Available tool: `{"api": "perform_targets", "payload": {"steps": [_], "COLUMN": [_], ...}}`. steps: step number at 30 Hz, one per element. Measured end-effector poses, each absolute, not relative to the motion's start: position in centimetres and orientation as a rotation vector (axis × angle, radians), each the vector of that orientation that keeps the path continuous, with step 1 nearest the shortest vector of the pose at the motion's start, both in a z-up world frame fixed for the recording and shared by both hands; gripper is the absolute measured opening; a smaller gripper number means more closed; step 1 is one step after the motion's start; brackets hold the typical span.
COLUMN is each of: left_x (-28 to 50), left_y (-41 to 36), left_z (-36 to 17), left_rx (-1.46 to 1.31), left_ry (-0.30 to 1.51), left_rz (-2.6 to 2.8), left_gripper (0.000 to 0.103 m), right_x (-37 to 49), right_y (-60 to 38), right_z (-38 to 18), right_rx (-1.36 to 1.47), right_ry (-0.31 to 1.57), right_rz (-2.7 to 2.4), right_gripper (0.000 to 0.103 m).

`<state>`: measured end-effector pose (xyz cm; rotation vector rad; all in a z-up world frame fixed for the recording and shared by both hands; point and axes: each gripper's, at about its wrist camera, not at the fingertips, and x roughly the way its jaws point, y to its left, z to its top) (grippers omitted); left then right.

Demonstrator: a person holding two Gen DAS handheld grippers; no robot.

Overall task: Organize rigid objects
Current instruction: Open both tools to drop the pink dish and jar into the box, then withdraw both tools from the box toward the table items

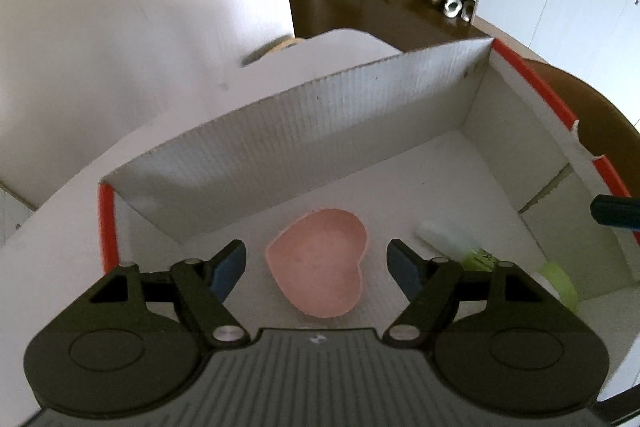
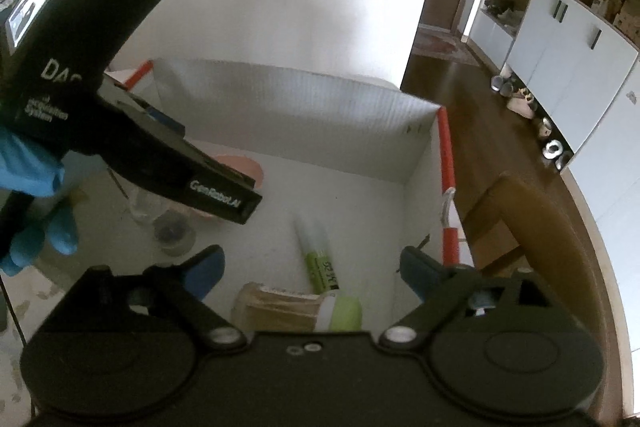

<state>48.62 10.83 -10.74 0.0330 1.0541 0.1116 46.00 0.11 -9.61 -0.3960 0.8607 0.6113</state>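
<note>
In the white cardboard box (image 1: 304, 131) with red edging we list: one pink heart-shaped dish (image 1: 320, 269) on the floor; one green-capped tube (image 2: 320, 263) beside a wooden block (image 2: 276, 307). Our left gripper (image 1: 316, 263) hangs spread above the dish, holding nothing; our right gripper (image 2: 310, 267) likewise spread wide, empty.

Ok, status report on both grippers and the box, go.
Left gripper open, over pink heart dish in box. Right gripper open, empty, above green tube. Nothing blocking.

black grippers (image 1: 316, 263) — blue pads (image 1: 228, 269), silver pivot screws; blue glove (image 2: 36, 179).
</note>
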Motion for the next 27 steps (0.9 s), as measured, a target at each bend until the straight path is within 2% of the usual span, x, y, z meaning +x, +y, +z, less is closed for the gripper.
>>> {"api": "perform_targets", "payload": {"steps": [27], "left_x": [38.0], "left_y": [9.3], "left_z": [-2.0], "left_rx": [-0.030], "left_ry": [0.853], "left_rz": [0.105], "left_gripper": [0.077], "right_x": [38.9], "right_y": [-5.2], "right_z": [-2.5], "right_rx": [-0.213], "right_ry": [0.743], "right_rz": [0.657], "right_gripper": [0.101]}}
